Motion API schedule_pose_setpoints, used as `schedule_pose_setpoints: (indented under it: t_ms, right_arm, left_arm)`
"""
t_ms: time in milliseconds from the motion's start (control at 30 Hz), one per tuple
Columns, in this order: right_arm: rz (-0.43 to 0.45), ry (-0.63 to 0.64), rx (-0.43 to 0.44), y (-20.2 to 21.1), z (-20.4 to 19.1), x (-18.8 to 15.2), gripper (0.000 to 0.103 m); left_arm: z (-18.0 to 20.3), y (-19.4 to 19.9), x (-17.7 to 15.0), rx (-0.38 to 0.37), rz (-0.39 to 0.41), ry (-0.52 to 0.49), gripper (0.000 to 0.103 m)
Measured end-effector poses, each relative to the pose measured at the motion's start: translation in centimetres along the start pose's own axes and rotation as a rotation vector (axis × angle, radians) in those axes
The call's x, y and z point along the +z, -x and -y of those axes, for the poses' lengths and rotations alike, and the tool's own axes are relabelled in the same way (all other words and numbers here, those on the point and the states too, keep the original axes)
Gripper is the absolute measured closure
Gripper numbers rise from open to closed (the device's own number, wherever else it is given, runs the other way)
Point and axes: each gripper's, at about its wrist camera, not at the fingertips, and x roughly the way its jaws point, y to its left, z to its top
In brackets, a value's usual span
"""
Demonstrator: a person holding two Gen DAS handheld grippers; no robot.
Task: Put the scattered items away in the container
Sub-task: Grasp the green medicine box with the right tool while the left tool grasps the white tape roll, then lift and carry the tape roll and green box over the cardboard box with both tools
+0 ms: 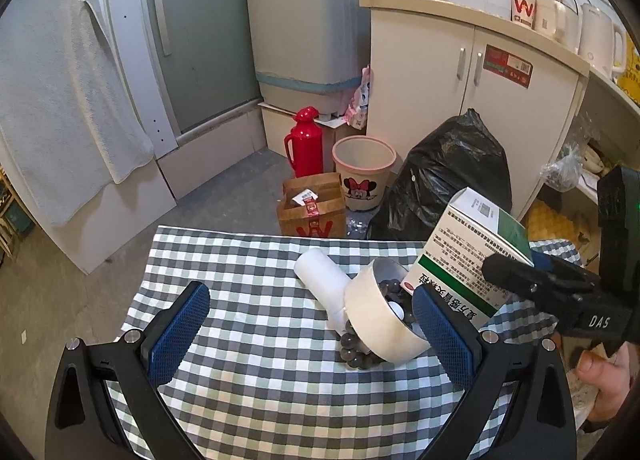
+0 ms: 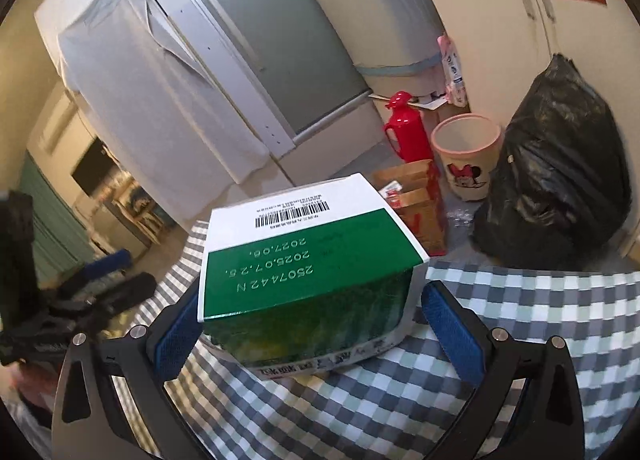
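The left gripper [image 1: 308, 320] hovers low over the checked cloth [image 1: 248, 372], jaws spread wide and empty. Its right pad [image 1: 440, 336] sits just beside a tipped white container [image 1: 380, 320] holding dark beads [image 1: 356, 352], with a white tube [image 1: 322, 280] lying against it. The right gripper [image 2: 312, 324], reaching in from the right, clamps a green-and-white box [image 2: 304, 256], tilted above the container.

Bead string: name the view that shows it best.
The left wrist view: the dark bead string lies on the checked cloth, partly under and inside the tipped white container. In the right wrist view the medicine box hides it completely.
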Motion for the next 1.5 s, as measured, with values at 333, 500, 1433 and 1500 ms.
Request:
schedule_pose_setpoints:
  t_ms: [333, 500, 1433, 1500]
  right_arm:
    - [0.04, 0.18, -0.115, -0.1, -2.5, -0.5, 0.007]
    - [0.068, 0.194, -0.127, 1.2, -2.8, -0.6, 0.007]
    - [0.099, 0.222, -0.233, 5.5, -5.2, -2.2, 0.007]
    - [0.104, 0.225, -0.245, 5.9, -5.4, -2.4, 0.007]
  left_arm:
    - [0.9, -2.1, 0.1, -0.057, -0.058, -0.013, 0.0]
    - [1.2, -3.6, 0.0, -0.033, -0.096, -0.011, 0.0]
    - [-0.1, 0.1, -1.5, -0.142, -0.048, 0.039, 0.083]
    - [-0.4, 0.8, -1.6, -0.139, -0.034, 0.043, 0.083]
